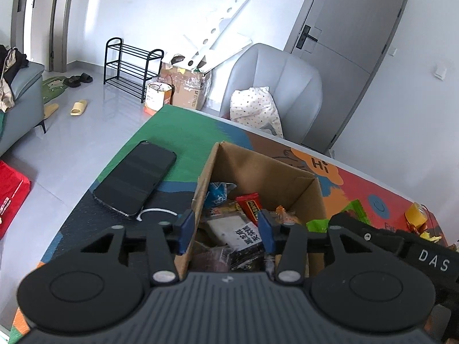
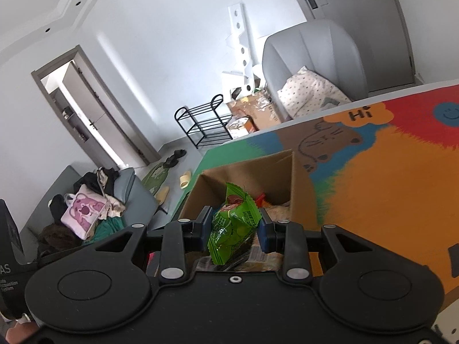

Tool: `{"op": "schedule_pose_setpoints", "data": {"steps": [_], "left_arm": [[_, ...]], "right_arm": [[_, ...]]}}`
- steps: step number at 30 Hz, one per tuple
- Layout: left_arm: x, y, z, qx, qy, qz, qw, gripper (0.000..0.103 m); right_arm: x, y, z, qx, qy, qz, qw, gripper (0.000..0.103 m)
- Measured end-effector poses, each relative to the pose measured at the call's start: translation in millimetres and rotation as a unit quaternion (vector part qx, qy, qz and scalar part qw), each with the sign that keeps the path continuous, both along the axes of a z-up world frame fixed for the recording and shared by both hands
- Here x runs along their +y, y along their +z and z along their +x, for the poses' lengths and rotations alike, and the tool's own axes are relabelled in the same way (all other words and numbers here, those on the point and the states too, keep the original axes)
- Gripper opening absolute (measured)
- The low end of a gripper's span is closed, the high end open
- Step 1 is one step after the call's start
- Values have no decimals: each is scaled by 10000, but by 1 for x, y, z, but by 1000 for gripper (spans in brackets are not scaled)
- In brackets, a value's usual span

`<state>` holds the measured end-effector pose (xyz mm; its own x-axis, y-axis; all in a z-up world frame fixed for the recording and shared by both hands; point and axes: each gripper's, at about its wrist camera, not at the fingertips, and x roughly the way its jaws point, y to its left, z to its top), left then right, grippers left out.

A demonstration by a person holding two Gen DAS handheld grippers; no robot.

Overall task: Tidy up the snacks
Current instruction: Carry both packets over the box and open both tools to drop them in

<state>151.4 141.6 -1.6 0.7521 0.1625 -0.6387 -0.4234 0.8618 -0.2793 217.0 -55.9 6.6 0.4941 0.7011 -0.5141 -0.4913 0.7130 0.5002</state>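
Your right gripper [image 2: 233, 229] sits at the lower centre of the frame, above the open cardboard box [image 2: 275, 169]. A green snack packet [image 2: 232, 223] stands between its blue fingertips [image 2: 264, 230]; whether the pads press it cannot be determined. More wrapped snacks [image 2: 275, 209] lie inside the box. The box rests on a multicoloured mat [image 2: 387, 172] filling the right of the frame. A black shoe rack [image 2: 203, 123] stands at centre.

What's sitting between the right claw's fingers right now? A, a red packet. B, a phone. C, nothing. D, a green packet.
D: in the right wrist view the green packet sits between the fingers of the right claw, above the open box; whether the pads actually grip it is unclear.
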Motion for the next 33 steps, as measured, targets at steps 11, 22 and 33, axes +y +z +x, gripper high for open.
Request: {"op": "schedule_pose_setpoints", "data": {"steps": [11,22,33], "left_arm": [[-9,-1,-10,-27,-80,52,10000,77],[-39,3,-8,-85,-415,55,9991,86],[-77,21,-14,-129,-798,135,9966,92]], "right_arm": [[-19,-1,-5,188,-215,-12,9996,40],[-65,4,-14,51,-678,-96,9976,55],[-112,15,-25,-158,-1060,-103,9942,88]]}}
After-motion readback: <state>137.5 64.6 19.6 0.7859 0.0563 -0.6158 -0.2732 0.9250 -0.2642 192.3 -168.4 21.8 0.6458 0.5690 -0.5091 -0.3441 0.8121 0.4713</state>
